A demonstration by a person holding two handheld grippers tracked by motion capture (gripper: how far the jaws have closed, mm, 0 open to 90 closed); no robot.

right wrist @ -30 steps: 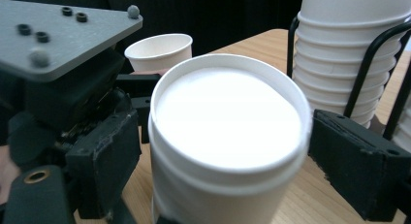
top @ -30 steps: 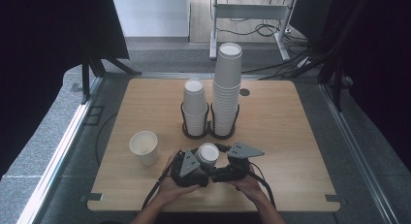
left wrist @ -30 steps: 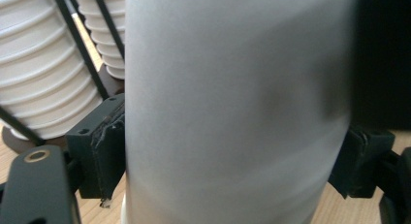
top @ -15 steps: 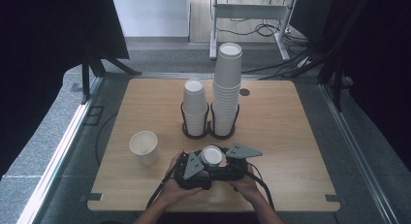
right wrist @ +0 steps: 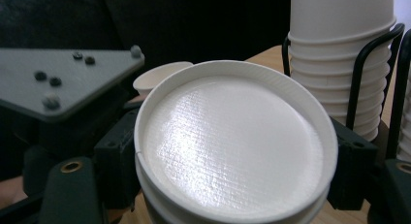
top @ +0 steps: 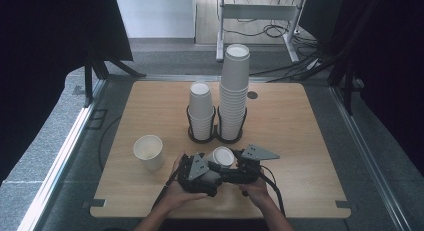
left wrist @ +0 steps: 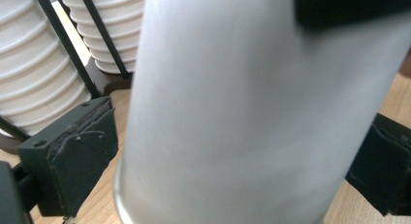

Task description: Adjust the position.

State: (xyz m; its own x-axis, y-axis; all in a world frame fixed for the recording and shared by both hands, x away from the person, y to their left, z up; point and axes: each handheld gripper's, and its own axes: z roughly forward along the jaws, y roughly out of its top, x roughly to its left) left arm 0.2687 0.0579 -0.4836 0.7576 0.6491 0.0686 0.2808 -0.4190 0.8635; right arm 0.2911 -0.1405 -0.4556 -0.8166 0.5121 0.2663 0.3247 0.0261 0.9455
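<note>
Upturned paper cups (top: 222,156), nested bottom up, stand near the front edge of the table (top: 300,141) between your two grippers. Your left gripper (top: 202,170) has just been opening its jaws: in the left gripper view the cup wall (left wrist: 242,112) sits between them, with a gap visible at the left pad (left wrist: 80,151), so nothing is clamped on that side. Your right gripper (top: 240,166) has its jaws set around the cups; in the right gripper view the cup base (right wrist: 232,141) is flanked by the black fingers (right wrist: 351,166), which lie close against the rim, though whether the pads press on it cannot be told from this angle. Your left hand (top: 177,191) and right hand (top: 257,191) hold the gripper bodies just behind. Beyond the grippers a black wire holder (top: 215,133) carries a short stack of cups (top: 201,110) and, touching it on the right, a tall stack of cups (top: 234,91). A single open cup (top: 148,152) stands upright on the table to the left, apart from the rest.
</note>
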